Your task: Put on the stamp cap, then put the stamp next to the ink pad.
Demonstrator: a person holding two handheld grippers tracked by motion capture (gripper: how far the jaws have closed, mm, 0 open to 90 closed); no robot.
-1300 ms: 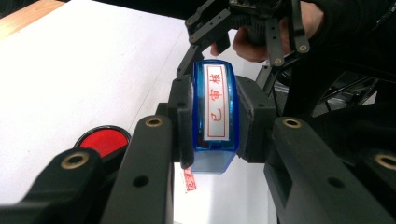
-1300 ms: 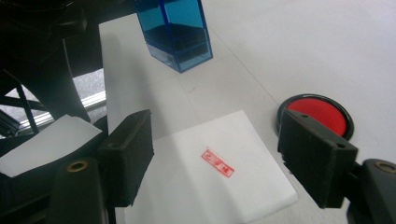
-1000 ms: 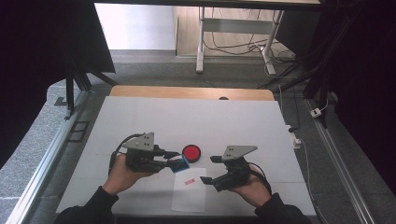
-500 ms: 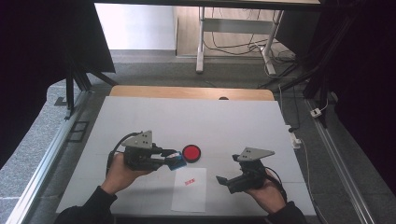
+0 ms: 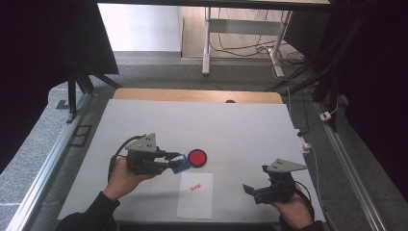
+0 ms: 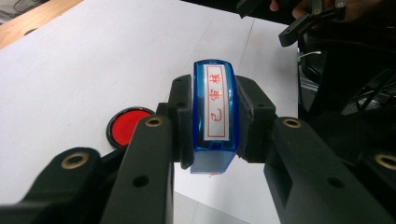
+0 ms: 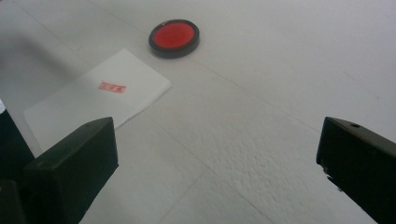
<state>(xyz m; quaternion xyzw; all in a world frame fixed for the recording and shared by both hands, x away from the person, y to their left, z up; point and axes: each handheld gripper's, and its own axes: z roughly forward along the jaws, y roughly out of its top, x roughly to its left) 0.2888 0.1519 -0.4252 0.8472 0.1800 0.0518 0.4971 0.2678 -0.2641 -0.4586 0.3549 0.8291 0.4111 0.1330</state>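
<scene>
The left gripper [image 6: 212,116] squeezes a blue stamp [image 6: 214,112] tight, just above the table [image 5: 240,130] beside the red ink pad [image 5: 197,157]. The right gripper [image 7: 219,154] has just been opening and now stands wide with nothing inside, off to the right of the paper [image 5: 195,197].

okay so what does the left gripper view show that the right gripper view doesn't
Left gripper view alone: the left tongs shut on a blue stamp, its red characters facing the camera, and, farther off at the top, the right tongs in the other hand.

Right gripper view alone: the red stamped mark on the white paper sheet, seen between this view's own wide-open, empty jaws.

Both: the round red ink pad on the white table, and part of that paper.
</scene>
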